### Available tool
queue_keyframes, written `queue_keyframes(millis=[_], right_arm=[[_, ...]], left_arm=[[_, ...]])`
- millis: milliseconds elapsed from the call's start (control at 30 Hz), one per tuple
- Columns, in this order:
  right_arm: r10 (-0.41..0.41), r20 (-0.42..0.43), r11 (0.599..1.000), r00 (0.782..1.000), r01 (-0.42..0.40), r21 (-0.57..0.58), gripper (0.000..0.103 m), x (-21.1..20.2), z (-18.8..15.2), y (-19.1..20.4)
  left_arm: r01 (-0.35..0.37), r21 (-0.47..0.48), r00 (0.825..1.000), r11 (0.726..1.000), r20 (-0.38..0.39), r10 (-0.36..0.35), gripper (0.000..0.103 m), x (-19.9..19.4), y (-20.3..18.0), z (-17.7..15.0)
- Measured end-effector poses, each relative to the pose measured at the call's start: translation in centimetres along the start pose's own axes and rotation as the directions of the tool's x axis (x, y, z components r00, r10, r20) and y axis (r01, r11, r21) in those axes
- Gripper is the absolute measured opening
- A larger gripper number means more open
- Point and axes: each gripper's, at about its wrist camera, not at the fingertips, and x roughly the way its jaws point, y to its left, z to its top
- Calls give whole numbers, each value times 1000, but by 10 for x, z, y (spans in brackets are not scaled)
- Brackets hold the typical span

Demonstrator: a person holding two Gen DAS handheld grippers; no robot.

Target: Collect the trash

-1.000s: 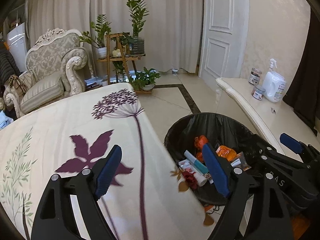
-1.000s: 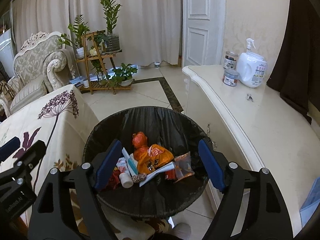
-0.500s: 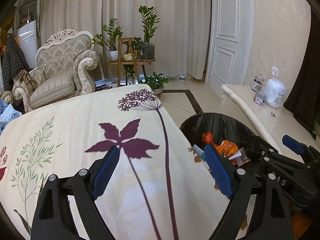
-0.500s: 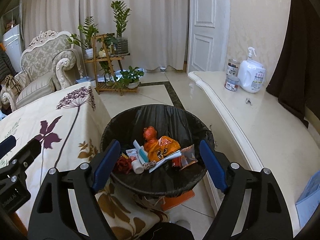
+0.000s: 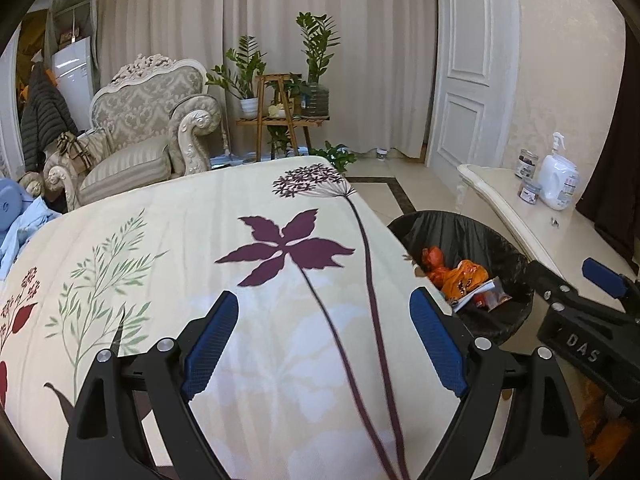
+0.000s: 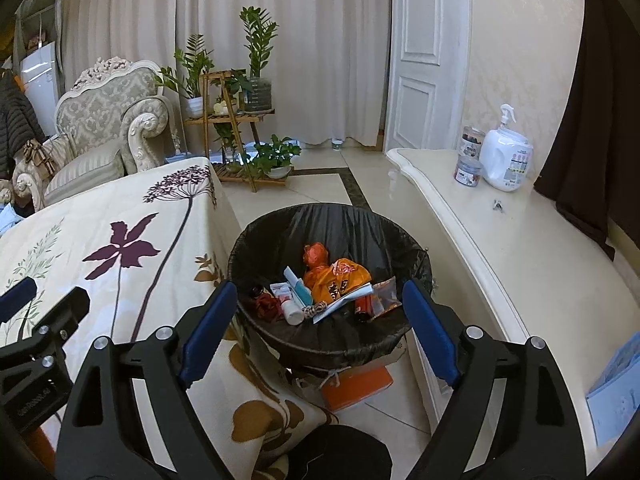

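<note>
Trash [image 6: 320,292] already lies heaped in the black-lined bin [image 6: 332,216]: orange wrappers, a small white bottle, a tube, paper and a clear packet, all resting low inside the liner. Going left to right, the flowered tabletop [image 5: 200,240] fills the left side, and no loose litter shows on the part of its cloth in view. The left gripper [image 5: 324,344] hangs above that cloth, its jaws wide apart with nothing between them. Just beside the tabletop's right edge stands the bin on the tiled floor, and the right gripper [image 6: 320,328] hovers on the near side of its rim; its jaws have just been opening further and they too are empty. Further right runs a cream counter [image 6: 520,248] with a spray bottle [image 6: 506,160] and two small jars [image 6: 468,168] at its far end.

With both hands free, the step in hand looks like searching for the next piece. It would be done well by sweeping the cameras over the unseen parts of the tabletop and floor, keeping the jaws spread, and approaching any scrap from above so the cloth is not pinched with it.
</note>
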Motion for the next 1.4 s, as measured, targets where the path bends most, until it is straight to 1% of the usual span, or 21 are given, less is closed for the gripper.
queue_keyframes(millis=[167,467,1400], right_arm=[[7,15,1000,1000,-7,-10,84,-11,-3,4],[5,14,1000,1000,-5,-12,84,-15,-6,7],[8,12,1000,1000,-7,-15,84,-16,-8,9]], left_arm=[[-5,0,1000,1000,4,5,85,-3,3,-3],[-6,-13,1000,1000,9,6,85,-10,13,-7],[-7,-19,1000,1000,8,7,85,-11,18,-5]])
